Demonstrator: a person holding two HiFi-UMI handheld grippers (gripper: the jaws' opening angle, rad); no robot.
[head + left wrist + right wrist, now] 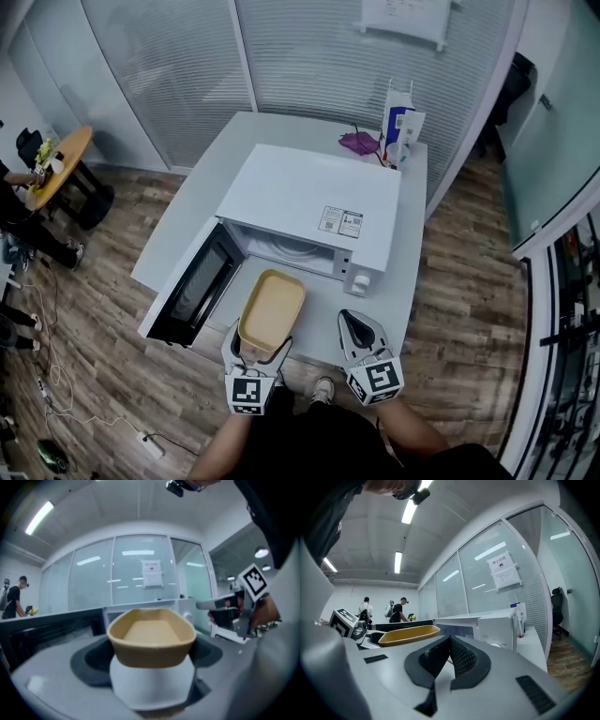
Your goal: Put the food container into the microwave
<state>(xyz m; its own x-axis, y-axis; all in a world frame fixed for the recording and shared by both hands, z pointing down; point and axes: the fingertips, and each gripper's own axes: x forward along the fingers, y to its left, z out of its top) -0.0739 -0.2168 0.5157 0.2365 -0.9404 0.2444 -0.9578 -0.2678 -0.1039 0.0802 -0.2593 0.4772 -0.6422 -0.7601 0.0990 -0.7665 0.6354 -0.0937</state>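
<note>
The tan food container [271,309] hangs level in front of the white microwave [309,206], whose door [192,284] stands open to the left. My left gripper [258,354] is shut on the container's near end. In the left gripper view the container [151,637] fills the centre, empty inside, with the microwave's opening behind it. My right gripper [354,330] is shut with nothing in it, to the right of the container and level with it. In the right gripper view the jaws meet at a point [450,639], and the container [408,634] shows at the left.
The microwave stands on a white table [202,178]. A purple thing [359,142] and a white-and-blue carton [400,131] stand at the table's far right corner. A glass partition lies behind. People stand at a round yellow table [58,164] far left. Wood floor surrounds the table.
</note>
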